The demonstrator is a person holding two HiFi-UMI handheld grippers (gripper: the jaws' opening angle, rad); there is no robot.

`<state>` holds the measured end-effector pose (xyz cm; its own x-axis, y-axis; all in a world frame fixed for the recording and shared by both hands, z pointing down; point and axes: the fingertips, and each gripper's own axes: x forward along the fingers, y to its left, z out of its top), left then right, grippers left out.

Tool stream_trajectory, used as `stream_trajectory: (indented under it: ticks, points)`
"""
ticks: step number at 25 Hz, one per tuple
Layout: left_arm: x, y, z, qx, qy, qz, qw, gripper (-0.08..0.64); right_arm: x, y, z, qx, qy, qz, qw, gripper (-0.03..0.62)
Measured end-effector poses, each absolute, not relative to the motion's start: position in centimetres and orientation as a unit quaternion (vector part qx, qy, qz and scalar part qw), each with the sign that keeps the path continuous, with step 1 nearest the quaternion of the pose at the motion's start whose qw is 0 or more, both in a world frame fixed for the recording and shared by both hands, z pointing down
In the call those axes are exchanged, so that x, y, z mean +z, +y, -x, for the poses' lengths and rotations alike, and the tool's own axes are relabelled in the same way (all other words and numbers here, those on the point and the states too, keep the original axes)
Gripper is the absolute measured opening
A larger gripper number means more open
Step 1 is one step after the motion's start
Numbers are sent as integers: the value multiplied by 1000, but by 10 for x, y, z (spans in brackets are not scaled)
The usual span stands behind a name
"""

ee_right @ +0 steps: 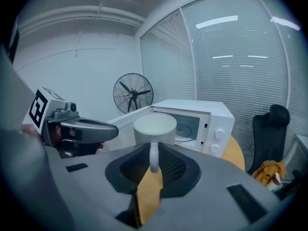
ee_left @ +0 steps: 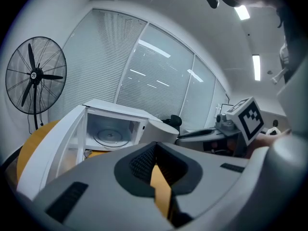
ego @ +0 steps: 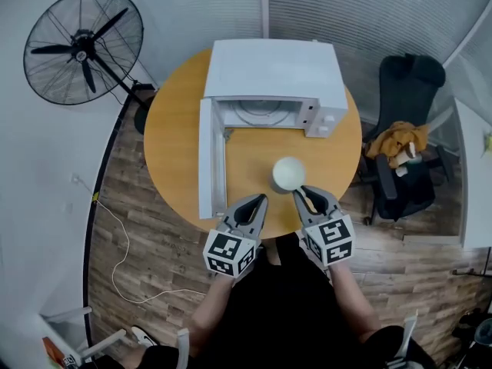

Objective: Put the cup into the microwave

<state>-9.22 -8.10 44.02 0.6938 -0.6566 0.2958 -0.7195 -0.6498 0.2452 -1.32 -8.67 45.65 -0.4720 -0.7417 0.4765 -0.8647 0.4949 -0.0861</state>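
cup (ego: 288, 174): white mug, upright, over the round wooden desk (ego: 173, 129) right in front of the microwave (ego: 273, 71), not inside it yet
right tongs (ego: 309, 197): pinched on the cup's handle, so the mug sticks out past the tips with its mouth facing up
left tongs (ego: 258, 200): closed up narrow with nothing in them, just beside the right ones, near the cup but not touching it
microwave: white, sits at the far side of the desk, and you can see the glass turntable inside
door (ego: 206, 156): swung fully open to the left
floor stuff: standing fan (ego: 83, 46) off to the left, black chair (ego: 407, 91) on the right with a plush toy (ego: 396, 141) on it
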Motion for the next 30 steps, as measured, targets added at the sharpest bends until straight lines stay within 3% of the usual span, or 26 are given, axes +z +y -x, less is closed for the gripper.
stream_trajectory:
  ticks: [30]
  points:
    - [466,-186,60,106,-494,-840,195,-5,548,-274,1,144,-861,-436,219,58]
